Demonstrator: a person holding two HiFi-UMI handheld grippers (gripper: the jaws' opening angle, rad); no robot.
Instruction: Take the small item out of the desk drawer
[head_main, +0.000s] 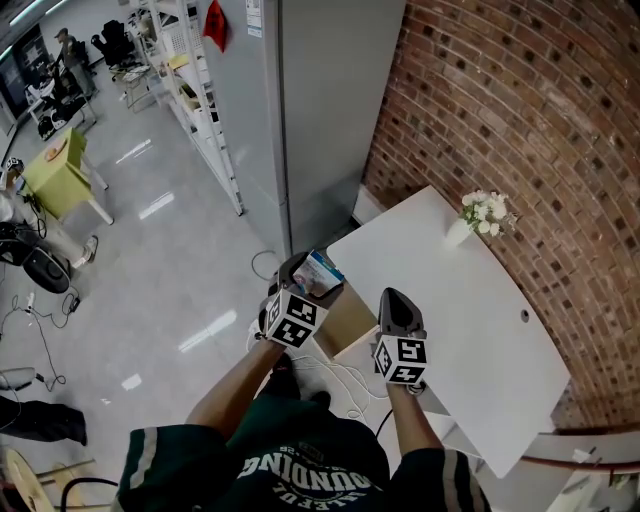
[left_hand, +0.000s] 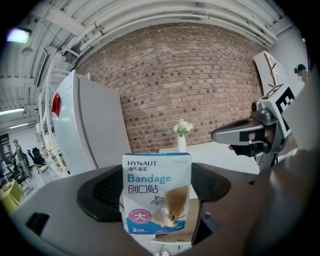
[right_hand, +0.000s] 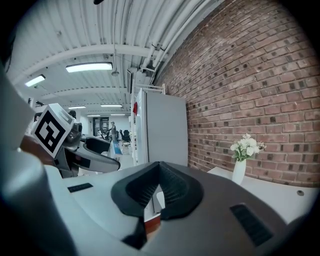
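Bandage box (left_hand: 156, 192) | clamped in left gripper (head_main: 310, 275) jaws | right gripper (right_hand: 159, 185) jaws together | vase (head_main: 458, 232) on desk (head_main: 480, 330) ahead
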